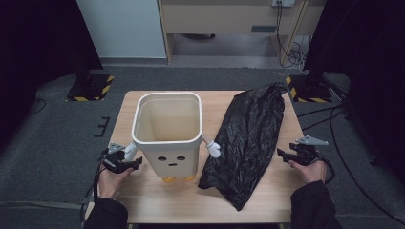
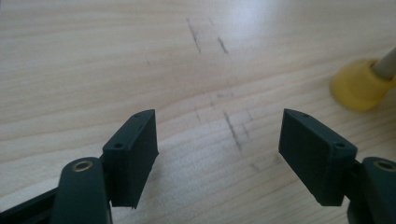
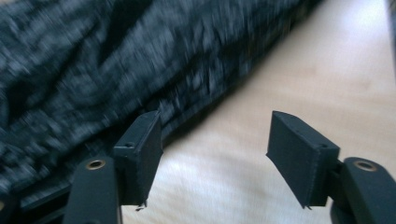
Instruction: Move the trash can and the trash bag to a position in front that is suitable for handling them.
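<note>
Left claw [image 1: 136, 163] and right claw [image 1: 282, 153] agape, empty.

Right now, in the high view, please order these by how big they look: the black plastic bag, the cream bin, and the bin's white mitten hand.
1. black plastic bag
2. cream bin, not much smaller
3. white mitten hand, by far the smallest

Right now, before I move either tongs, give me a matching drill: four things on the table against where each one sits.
Things:
1. bin
2. bag
3. left tongs
4. right tongs

Places:
A. near the table's right edge
B. table middle, lying flat
C. left of middle, upright
D. beside the bin's left arm

Pairs: 1-C, 2-B, 3-D, 4-A
</note>
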Action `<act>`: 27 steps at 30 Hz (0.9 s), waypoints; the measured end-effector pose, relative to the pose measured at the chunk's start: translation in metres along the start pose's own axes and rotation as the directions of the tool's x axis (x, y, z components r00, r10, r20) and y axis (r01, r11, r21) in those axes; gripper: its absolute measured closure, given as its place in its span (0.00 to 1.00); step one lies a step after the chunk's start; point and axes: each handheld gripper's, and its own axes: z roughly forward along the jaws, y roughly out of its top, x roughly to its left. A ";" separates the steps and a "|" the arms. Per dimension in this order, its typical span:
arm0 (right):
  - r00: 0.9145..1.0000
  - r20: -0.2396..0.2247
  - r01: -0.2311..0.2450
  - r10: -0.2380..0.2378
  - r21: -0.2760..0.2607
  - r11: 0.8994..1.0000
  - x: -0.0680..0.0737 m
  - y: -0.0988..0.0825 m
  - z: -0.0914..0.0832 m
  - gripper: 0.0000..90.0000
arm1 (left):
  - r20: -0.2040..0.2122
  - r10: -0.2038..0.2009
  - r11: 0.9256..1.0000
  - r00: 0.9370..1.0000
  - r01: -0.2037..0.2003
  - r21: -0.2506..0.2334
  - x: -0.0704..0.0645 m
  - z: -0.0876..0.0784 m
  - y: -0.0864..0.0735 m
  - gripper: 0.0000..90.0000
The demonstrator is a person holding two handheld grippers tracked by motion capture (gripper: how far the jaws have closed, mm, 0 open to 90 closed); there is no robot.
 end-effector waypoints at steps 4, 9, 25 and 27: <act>0.999 -0.024 0.025 -0.027 -0.045 0.999 0.008 0.014 -0.006 0.38 | -0.004 -0.014 0.999 1.000 0.014 -0.034 -0.001 -0.014 0.003 0.32; 0.997 -0.044 0.061 -0.064 -0.070 0.996 0.025 0.037 -0.010 0.37 | -0.017 -0.032 0.996 0.999 0.030 -0.085 0.000 -0.026 0.004 0.32; 0.986 -0.120 0.125 -0.117 0.066 0.990 0.077 0.037 0.063 0.34 | -0.031 -0.052 0.992 0.998 0.048 -0.117 0.008 -0.025 0.004 0.26; 0.986 -0.113 0.129 -0.119 0.083 0.988 0.078 0.030 0.065 0.34 | -0.036 -0.036 0.993 0.999 0.032 -0.115 0.006 -0.024 0.005 0.25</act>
